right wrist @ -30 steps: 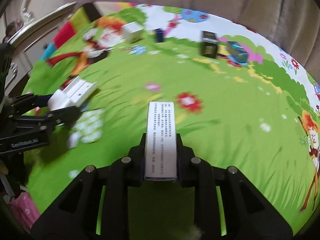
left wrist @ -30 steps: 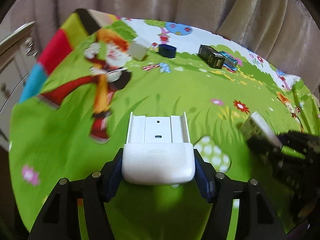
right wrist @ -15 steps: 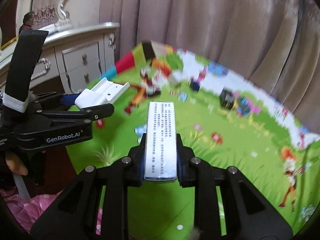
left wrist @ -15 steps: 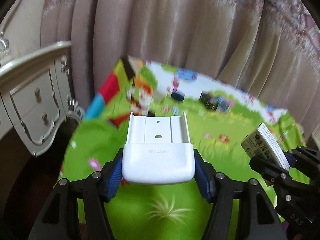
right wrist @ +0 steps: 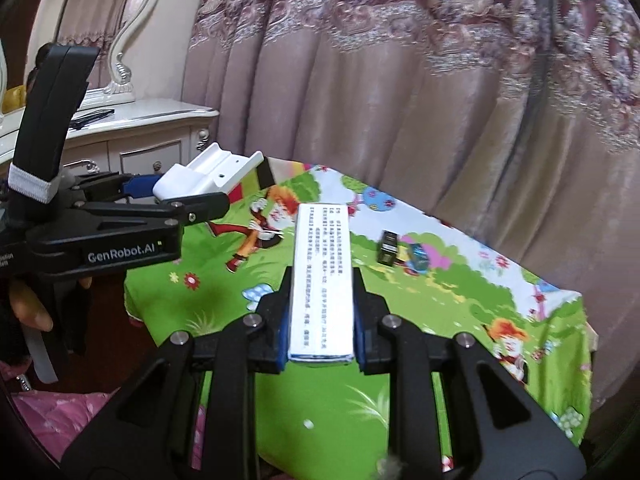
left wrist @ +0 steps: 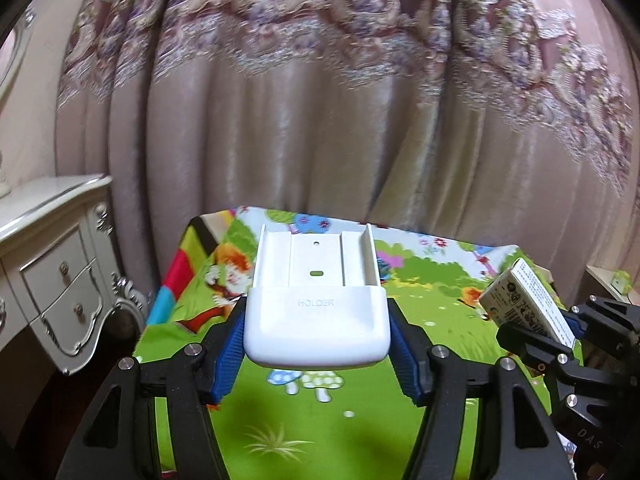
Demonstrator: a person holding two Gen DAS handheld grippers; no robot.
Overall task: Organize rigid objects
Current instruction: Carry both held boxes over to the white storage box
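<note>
1. Left wrist view: the left tongs (left wrist: 316, 344) are clamped on the white holder (left wrist: 316, 308), blue pads (left wrist: 228, 356) pressing its two rounded lower sides. The holder is in the air above the near part of the counter (left wrist: 360, 424), its open channel pointing away toward the curtain (left wrist: 320, 120).
2. Handling, judged from this view: the holder looks like hard, smooth plastic, light and stiff. Its glossy curved base could slip, so the flat side walls higher up seem the surer hold.
3. At the right of the holder, the right tongs (left wrist: 532, 320) carry the box (left wrist: 524, 300), seen tilted and end-on.
4. Right wrist view: the right tongs (right wrist: 321, 320) are closed narrow on the box (right wrist: 322, 280), gripping its long sides near the near end. The box is above the counter (right wrist: 460, 300), to the right of the holder (right wrist: 208, 178).
5. Handling: the box looks like thin card, light but crushable. A grip across its narrow width, as here, suits it.
6. Only this view shows a black box (right wrist: 388, 247) and a blue box (right wrist: 418, 257) lying on the counter beyond the held box. It also shows the person's fingers (right wrist: 28, 304) under the left tongs (right wrist: 192, 194), and a dresser (right wrist: 140, 140) behind the holder.
7. Only the left view shows the "HOLDER" lettering.
</note>
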